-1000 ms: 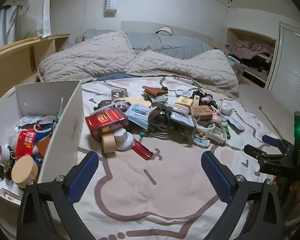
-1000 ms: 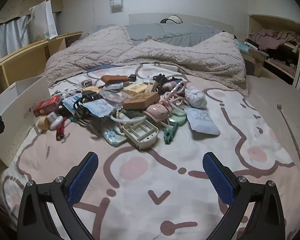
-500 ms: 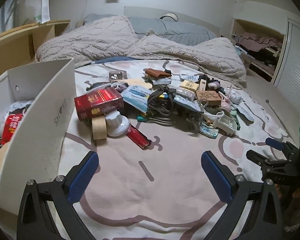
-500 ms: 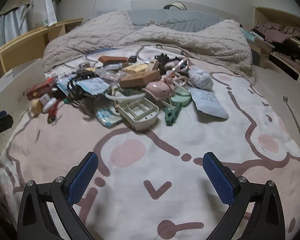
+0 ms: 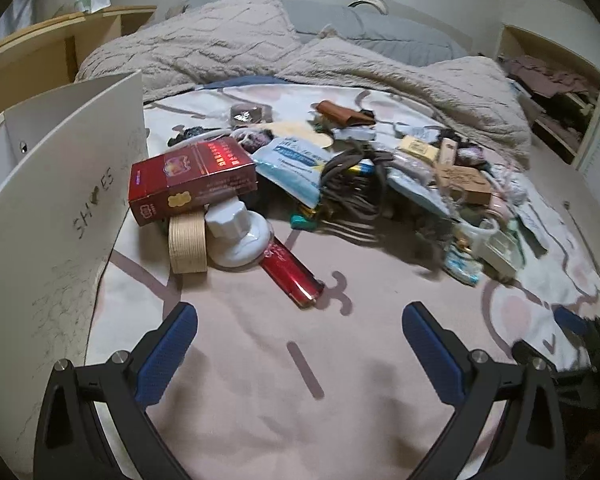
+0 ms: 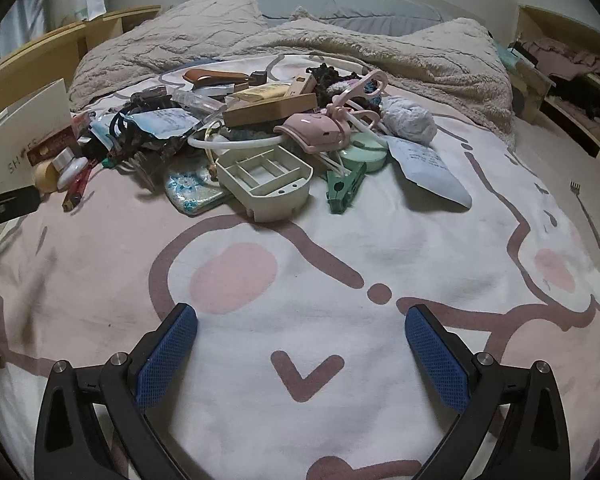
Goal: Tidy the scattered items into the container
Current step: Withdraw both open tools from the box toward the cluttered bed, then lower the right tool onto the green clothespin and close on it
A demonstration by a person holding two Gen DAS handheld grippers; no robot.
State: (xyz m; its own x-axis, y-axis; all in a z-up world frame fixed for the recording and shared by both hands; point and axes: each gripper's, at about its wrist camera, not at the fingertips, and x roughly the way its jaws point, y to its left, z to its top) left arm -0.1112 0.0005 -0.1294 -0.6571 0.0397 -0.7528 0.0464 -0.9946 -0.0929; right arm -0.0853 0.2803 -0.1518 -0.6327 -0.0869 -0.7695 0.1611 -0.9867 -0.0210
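Red and glossy, the lighter (image 5: 292, 276) lies on the bedsheet (image 5: 260, 360) just ahead of the left gripper (image 5: 300, 344), whose jaws are spread and empty; it looks light, stiff and slippery, best pinched across its narrow mid-body, while the right gripper (image 6: 300, 344) is likewise spread and empty.

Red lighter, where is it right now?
In the left wrist view, the red lighter lies on the bed left of centre, its far end against the white knob, near the tape roll.

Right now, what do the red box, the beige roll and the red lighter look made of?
Red box: glossy printed cardboard, crisp folded edges. Beige roll: matte paper-like tape, probably masking, with ridged wound layers. Red lighter: shiny translucent plastic, metal-looking tip.
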